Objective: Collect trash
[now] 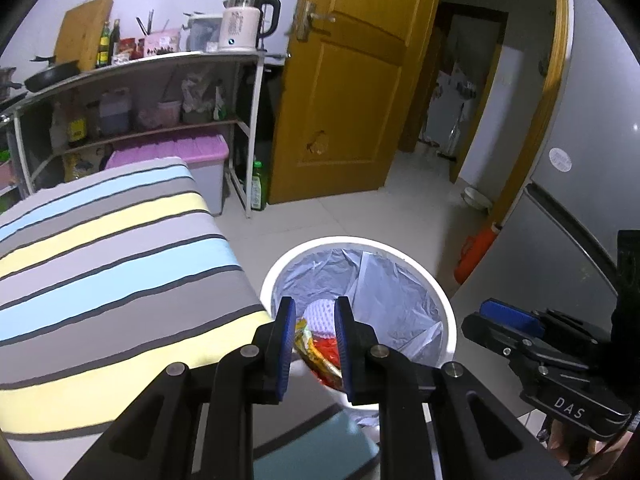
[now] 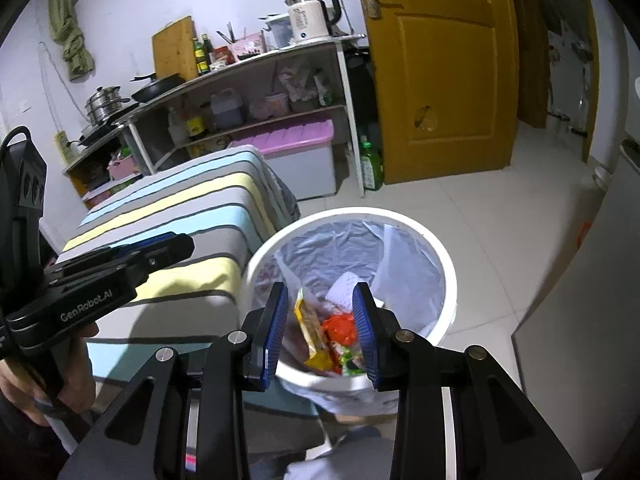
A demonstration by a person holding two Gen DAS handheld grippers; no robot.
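A white trash bin with a clear plastic liner stands on the floor beside the striped table; it also shows in the right wrist view. Inside lie wrappers: a yellow-red packet, an orange wrapper and a white foam net. My left gripper is open and empty over the bin's near-left rim. My right gripper is open and empty above the bin's near side. Each gripper shows side-on in the other view, the right and the left.
A table with a striped cloth stands left of the bin. A kitchen shelf with a kettle, a purple-lidded box, a wooden door, a green bottle and a grey fridge surround the tiled floor.
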